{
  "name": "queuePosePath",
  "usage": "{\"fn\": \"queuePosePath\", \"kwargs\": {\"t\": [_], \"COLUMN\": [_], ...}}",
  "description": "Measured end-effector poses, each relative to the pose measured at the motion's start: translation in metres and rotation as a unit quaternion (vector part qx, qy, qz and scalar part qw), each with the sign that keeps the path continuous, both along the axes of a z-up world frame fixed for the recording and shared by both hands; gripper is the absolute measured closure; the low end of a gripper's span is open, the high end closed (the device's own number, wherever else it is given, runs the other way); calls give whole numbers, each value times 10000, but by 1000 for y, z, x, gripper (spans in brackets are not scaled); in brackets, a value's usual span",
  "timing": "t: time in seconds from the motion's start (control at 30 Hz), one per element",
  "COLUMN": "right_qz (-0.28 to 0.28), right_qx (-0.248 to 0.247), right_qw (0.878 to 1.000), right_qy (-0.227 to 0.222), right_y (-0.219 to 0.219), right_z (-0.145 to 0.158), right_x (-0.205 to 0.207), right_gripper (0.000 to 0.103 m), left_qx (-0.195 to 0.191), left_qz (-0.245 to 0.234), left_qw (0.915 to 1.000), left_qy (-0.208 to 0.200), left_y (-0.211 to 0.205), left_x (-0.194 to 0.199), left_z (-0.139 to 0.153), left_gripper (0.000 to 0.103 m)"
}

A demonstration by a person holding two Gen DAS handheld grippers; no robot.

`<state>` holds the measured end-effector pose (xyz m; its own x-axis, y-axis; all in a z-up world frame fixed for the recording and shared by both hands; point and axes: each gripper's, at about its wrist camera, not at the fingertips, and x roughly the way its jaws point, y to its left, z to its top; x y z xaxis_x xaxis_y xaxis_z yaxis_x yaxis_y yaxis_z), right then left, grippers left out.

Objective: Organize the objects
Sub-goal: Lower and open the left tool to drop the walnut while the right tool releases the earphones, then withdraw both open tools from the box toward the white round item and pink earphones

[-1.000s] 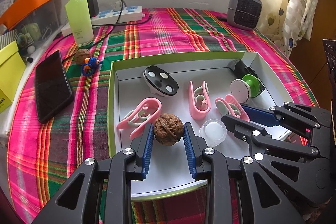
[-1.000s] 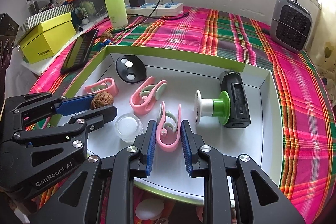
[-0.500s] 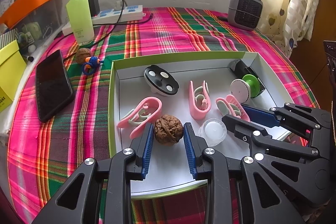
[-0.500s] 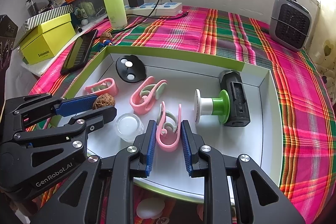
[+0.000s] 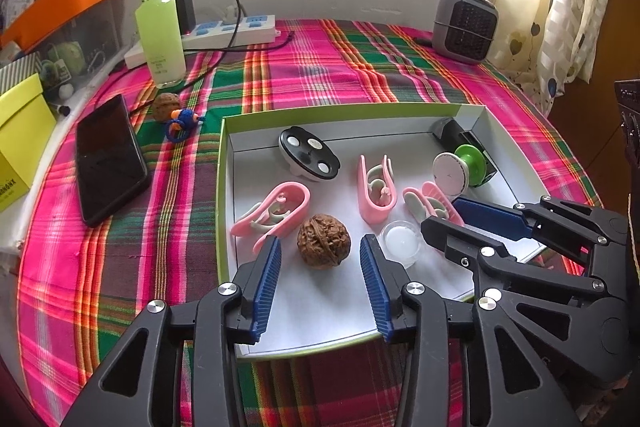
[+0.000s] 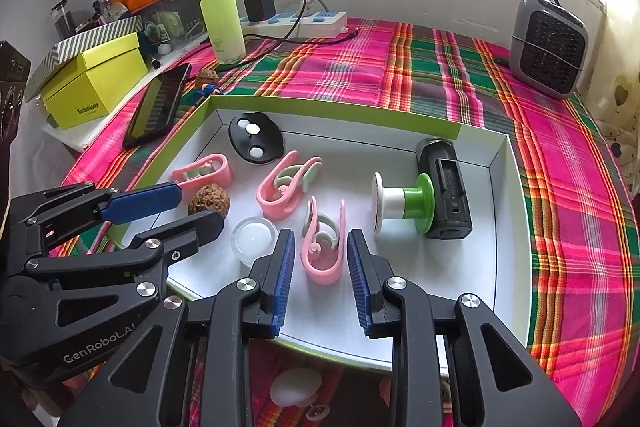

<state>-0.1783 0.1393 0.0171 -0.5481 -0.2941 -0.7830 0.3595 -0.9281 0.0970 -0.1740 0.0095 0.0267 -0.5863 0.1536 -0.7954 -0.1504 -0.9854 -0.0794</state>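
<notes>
From my left wrist camera, my left gripper (image 5: pixel 320 259) hangs over the near edge of the white tray (image 5: pixel 400 135). Its jaws have just been opening, and now the walnut (image 5: pixel 324 241) lies free on the tray floor between the blue pads, touching neither. From my right wrist camera, my right gripper (image 6: pixel 320 259) is near the same edge. Its jaws have also just been opening, and the pink clip (image 6: pixel 325 247) lies between the pads with a small gap on each side.
</notes>
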Motion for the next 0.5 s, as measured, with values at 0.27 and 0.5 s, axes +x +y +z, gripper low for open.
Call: {"fn": "queuePosePath", "kwargs": {"t": [0.27, 0.5], "right_qz": [-63, -104], "right_qx": [-68, -80], "right_qw": [9999, 9997], "right_qy": [101, 222], "right_y": [3, 4], "right_z": [10, 19], "right_x": [11, 26], "right_gripper": [71, 71], "left_qx": [-10, -34], "left_qz": [46, 62], "left_qw": [9999, 9998], "left_qy": [114, 211], "left_y": [-1, -1], "left_x": [14, 29], "left_z": [11, 19], "left_gripper": [62, 62]}}
